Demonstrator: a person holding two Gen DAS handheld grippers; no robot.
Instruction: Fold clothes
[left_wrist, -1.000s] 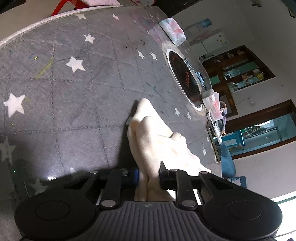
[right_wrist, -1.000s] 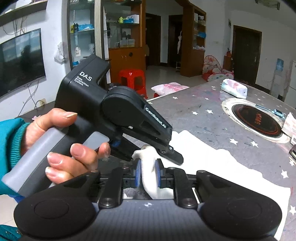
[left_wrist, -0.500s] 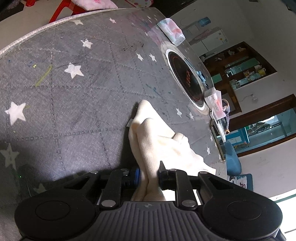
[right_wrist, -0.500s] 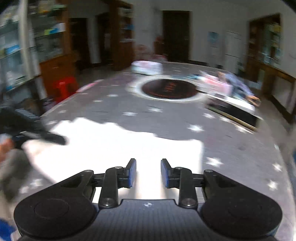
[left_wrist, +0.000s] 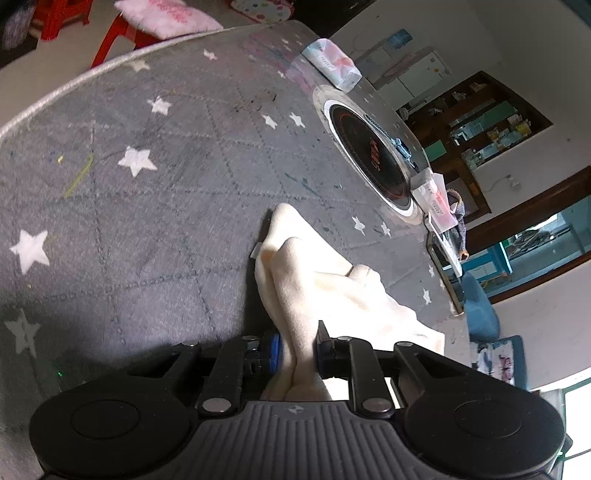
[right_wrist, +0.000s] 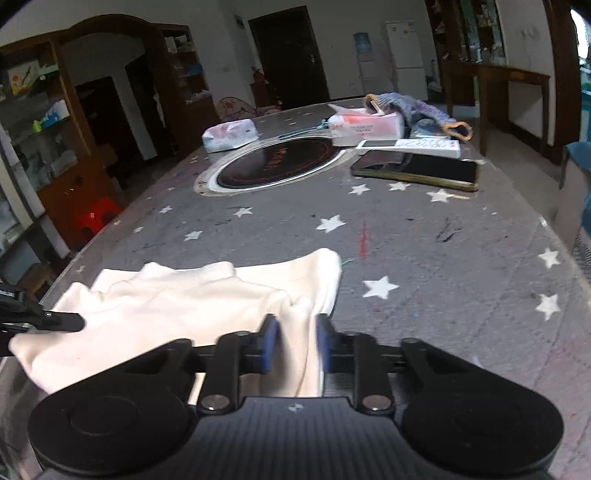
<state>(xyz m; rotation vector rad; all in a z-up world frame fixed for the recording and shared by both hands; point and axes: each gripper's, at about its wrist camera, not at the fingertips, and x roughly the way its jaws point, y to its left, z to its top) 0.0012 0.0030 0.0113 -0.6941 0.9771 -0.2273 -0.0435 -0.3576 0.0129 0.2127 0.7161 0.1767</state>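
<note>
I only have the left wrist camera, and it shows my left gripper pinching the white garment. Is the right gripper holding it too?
Observer: Yes. The right gripper is shut on a bunched fold of the white garment at its near edge.
Operator: How does the rest of it lie?
Observer: Rumpled but mostly flat on the table, stretching left from that grip.
Operator: Anything beyond it on the right side?
Observer: A dark tablet lies flat well beyond the garment, with a white remote just behind it.
</note>
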